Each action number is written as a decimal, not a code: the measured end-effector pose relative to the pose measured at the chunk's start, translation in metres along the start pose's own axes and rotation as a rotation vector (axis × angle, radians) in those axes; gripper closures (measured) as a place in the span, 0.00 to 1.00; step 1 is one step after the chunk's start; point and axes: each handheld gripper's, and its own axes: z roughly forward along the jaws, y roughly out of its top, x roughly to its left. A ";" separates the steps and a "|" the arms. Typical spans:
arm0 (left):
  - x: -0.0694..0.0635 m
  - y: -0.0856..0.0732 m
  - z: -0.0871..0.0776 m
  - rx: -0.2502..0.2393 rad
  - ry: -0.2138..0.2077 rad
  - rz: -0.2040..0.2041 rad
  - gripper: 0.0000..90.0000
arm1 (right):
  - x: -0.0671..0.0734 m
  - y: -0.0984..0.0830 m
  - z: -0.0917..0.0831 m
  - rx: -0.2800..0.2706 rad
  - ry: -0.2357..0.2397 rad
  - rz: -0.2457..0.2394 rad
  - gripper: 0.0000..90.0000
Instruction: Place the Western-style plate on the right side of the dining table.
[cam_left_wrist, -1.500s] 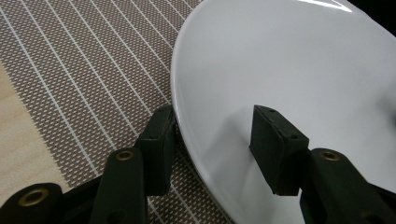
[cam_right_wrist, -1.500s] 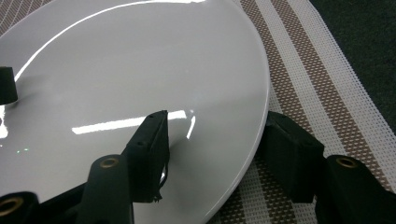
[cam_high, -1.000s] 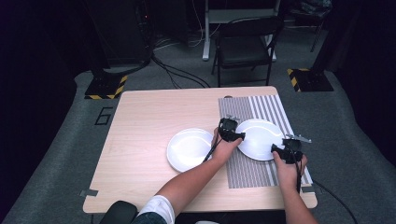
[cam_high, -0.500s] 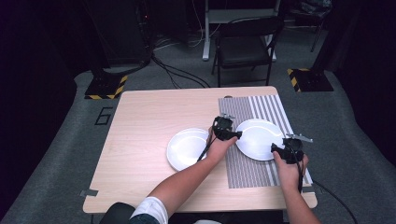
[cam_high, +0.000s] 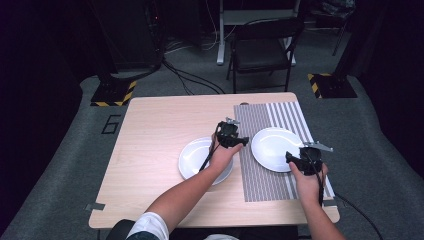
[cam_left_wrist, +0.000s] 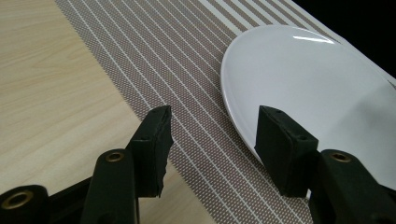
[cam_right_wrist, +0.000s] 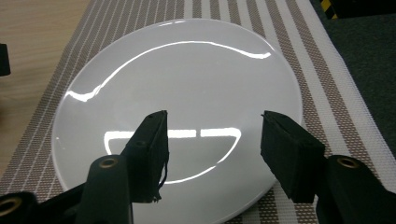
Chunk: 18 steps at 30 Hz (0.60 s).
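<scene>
Two white plates are on the wooden table (cam_high: 155, 135). One plate (cam_high: 192, 157) lies on bare wood, partly under the left hand. The other plate (cam_high: 272, 145) (cam_left_wrist: 322, 88) (cam_right_wrist: 187, 79) rests on a striped placemat (cam_high: 257, 122) (cam_left_wrist: 187, 56). My left gripper (cam_high: 241, 141) (cam_left_wrist: 212, 119) is open and hovers over the mat's left edge, its jaws facing the mat plate's rim with nothing between them. At that plate's near right rim, my right gripper (cam_high: 291, 157) (cam_right_wrist: 212, 123) stands open, its jaws above the plate's near part and empty.
A folding chair (cam_high: 262, 50) stands beyond the table's far edge. Yellow-and-black marked stand bases (cam_high: 112, 92) (cam_high: 330, 85) sit on the grey carpet either side. The table's left half is bare wood. Cables trail from both grippers toward the near edge.
My left gripper has drifted a little to the left, away from the mat plate. The right gripper and both plates have stayed put.
</scene>
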 end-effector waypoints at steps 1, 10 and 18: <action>0.002 0.001 -0.002 0.004 0.002 0.005 0.51 | 0.001 0.000 0.000 0.000 0.004 -0.002 0.46; 0.008 0.003 -0.025 -0.028 0.019 0.037 0.51 | 0.012 0.004 -0.009 -0.028 0.049 -0.021 0.46; 0.013 0.005 -0.048 -0.058 0.046 0.052 0.51 | 0.020 0.010 -0.018 -0.055 0.083 -0.043 0.45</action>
